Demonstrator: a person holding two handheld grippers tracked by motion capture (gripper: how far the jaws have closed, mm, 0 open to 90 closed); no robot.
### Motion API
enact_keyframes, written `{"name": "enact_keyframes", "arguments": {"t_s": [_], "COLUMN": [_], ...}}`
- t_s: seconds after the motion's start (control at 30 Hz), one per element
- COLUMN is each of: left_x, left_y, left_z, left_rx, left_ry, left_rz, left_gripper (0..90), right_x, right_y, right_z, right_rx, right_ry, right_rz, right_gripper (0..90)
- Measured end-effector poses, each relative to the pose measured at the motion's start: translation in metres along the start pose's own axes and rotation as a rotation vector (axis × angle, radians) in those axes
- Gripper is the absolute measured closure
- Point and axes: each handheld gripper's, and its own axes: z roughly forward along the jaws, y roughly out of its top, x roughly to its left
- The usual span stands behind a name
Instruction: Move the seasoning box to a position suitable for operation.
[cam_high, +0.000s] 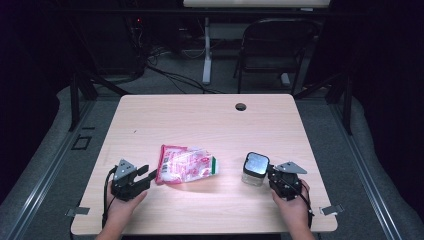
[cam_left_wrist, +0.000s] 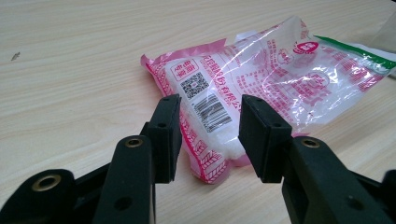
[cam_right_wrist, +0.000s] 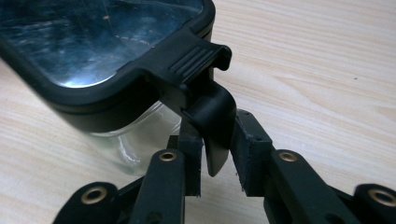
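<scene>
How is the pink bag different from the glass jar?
The bag lies flat and crinkly, while the jar stands upright and stiff. The bag is pink and white with printing and a barcode; the jar has clear glass walls and a black lid. The left tool is open around the bag's end; the right tool is closed on the jar's lid latch. Both sit on the wooden table.

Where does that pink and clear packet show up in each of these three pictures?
High view: the packet lies left of centre on the table, just ahead of the left gripper.
Left gripper view: it lies across the centre and upper right, with its barcode end between that gripper's open jaws.
Right gripper view: the packet is not in this picture.
Shared landmark: the pale wood-grain table, which lies under everything in all three pictures.
</scene>
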Motion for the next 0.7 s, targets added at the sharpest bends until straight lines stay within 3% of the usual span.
{"name": "enact_keyframes", "arguments": {"t_s": [0.43, 0.7], "left_x": [-0.007, -0.018], "left_y": [-0.002, -0.002], "left_z": [-0.005, -0.003], "left_rx": [-0.010, -0.003], "left_ry": [-0.012, -0.023], "left_rz": [0.008, 0.035], "left_gripper": [60.4, 60.4], "right_x": [0.002, 0.009], "right_y": [0.004, 0.005], "right_z": [0.007, 0.007], "right_rx": [0.017, 0.017], "right_ry": [-0.018, 0.004], "right_rz": [-0.018, -0.028], "right_gripper": [77.7, 78.3]}}
